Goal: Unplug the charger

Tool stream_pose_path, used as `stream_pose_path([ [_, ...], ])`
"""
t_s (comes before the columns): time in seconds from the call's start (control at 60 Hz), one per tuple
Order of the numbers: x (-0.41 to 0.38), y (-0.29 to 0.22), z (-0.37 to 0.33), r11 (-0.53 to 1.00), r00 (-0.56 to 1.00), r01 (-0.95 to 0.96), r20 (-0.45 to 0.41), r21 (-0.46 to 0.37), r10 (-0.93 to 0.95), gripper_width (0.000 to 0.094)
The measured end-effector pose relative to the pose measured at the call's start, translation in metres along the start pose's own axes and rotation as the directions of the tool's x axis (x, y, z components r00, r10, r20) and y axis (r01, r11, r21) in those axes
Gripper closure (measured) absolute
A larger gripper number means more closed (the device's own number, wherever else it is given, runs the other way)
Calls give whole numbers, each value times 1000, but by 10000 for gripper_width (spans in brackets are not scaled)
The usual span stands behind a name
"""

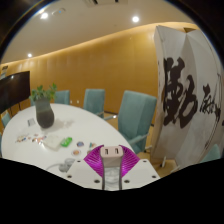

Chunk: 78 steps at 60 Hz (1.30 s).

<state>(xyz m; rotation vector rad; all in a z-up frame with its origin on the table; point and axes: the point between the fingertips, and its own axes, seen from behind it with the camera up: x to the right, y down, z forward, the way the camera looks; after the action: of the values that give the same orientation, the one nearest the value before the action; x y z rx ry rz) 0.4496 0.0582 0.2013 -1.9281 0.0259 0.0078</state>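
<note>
A white charger block [111, 153] with two small slots on its face sits between my gripper's magenta pads [95, 159]. Both pads press against its sides, so the gripper [111, 158] is shut on it. The charger is held up in the air above the near edge of the white round table [60, 128]. No socket or power strip shows around it. Its lower part is hidden by the fingers.
On the table stand a dark pot with a green plant [44, 106] and several small items [66, 143]. Teal chairs [135, 108] line the far side. A white banner with black characters [187, 95] stands at the right. A dark screen [14, 88] hangs at the left.
</note>
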Motion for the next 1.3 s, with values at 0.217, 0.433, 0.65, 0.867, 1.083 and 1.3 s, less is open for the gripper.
stream_pose_path([
  [0.217, 38, 165, 29, 944, 999, 8, -31, -331, -19, 671],
  [0.433, 41, 200, 38, 932, 999, -22, -47, -362, 5, 413],
  [0.65, 46, 160, 10, 955, 995, 17, -87, -297, -45, 68],
  [0.867, 24, 120, -88, 968, 992, 32, -109, -249, -61, 63],
  [1.083, -10, 101, -218, 972, 986, 61, -140, -226, -94, 62],
  [1.3, -37, 97, -311, 978, 982, 59, -162, -199, -92, 67],
])
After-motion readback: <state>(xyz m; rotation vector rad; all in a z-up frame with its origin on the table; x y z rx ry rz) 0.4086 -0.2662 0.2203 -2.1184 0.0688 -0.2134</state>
